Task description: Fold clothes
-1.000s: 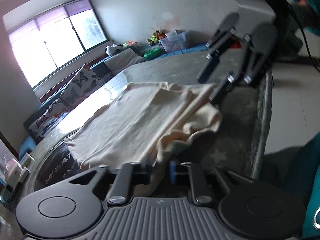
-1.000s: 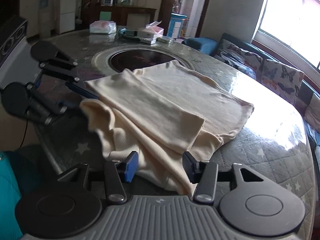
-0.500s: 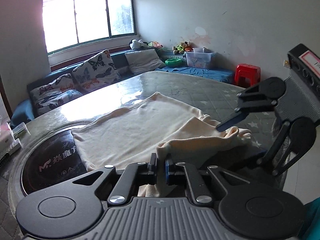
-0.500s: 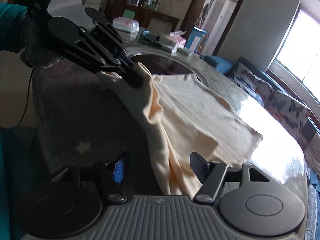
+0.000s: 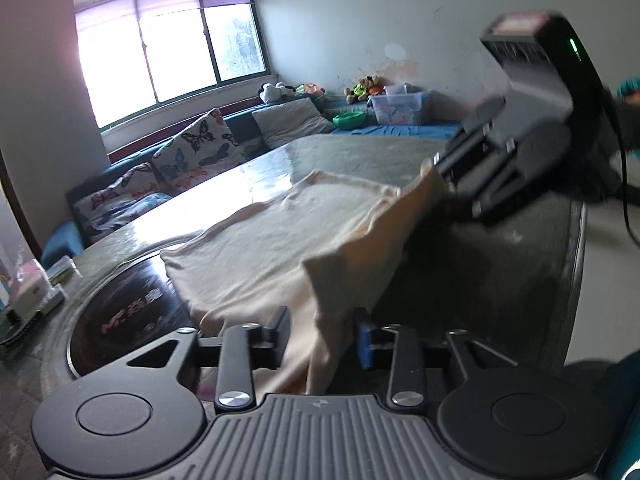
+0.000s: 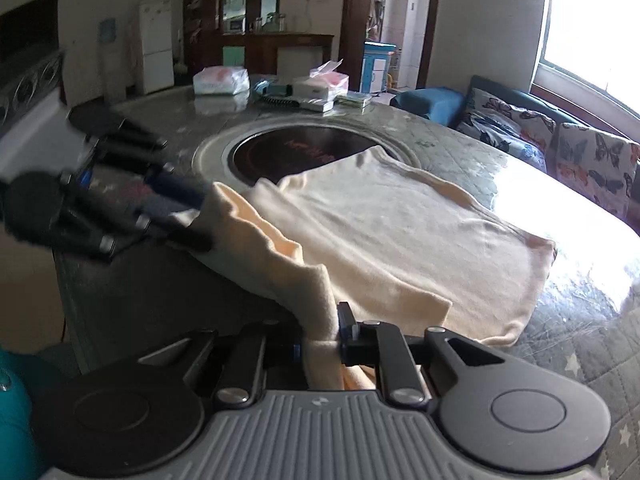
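A cream garment [image 5: 280, 240] lies spread on the round table, also in the right wrist view [image 6: 392, 240]. My left gripper [image 5: 322, 338] has its jaws apart with a hanging fold of the garment between them; in the right wrist view it [image 6: 200, 220] sits at the garment's near-left edge. My right gripper [image 6: 320, 340] is shut on the garment's near edge and lifts it; in the left wrist view it [image 5: 438, 180] holds the cloth's raised corner. The edge hangs taut between the two grippers.
A dark round hotplate [image 6: 304, 152] sits in the table's middle, partly under the garment. Tissue packs and boxes [image 6: 280, 88] stand at the far side. A sofa with butterfly cushions [image 5: 192, 152] runs along the window wall. The table edge [image 5: 576, 280] is near.
My right gripper has shut on the garment's near edge and lifted it. My left gripper's jaws have opened from shut, with cloth still between them. The edge is now stretched out.
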Demonstrator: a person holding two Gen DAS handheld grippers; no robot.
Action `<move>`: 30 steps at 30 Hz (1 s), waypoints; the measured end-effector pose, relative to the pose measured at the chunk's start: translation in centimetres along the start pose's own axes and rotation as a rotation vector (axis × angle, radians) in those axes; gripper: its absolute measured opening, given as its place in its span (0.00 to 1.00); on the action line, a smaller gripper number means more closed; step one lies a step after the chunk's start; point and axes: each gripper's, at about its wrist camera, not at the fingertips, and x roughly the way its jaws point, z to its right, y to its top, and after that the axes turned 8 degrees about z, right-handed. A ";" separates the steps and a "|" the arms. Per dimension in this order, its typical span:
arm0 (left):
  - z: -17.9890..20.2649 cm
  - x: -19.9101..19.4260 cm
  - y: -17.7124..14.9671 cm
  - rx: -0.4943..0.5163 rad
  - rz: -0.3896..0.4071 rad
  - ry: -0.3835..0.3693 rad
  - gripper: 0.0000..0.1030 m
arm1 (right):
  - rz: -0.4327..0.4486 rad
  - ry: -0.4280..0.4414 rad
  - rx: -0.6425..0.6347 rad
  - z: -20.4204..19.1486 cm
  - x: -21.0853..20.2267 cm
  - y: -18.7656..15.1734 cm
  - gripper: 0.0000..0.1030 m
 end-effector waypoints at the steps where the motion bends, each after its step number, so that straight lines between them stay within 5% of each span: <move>1: 0.1 -0.1 -0.3 0.013 -0.005 0.007 0.38 | 0.003 0.001 0.007 0.1 -0.1 0.1 0.14; 6: 0.7 0.1 -1.4 0.113 -0.022 0.027 0.35 | 0.016 -0.008 0.029 0.3 -0.3 0.6 0.14; 13: 1.2 -0.3 -1.6 0.145 -0.003 0.046 0.10 | 0.031 -0.019 0.040 0.2 -0.6 0.6 0.12; 30: 3.6 -9.9 1.7 0.034 0.052 -0.018 0.09 | 0.049 0.089 -0.039 -4.9 -9.0 0.8 0.11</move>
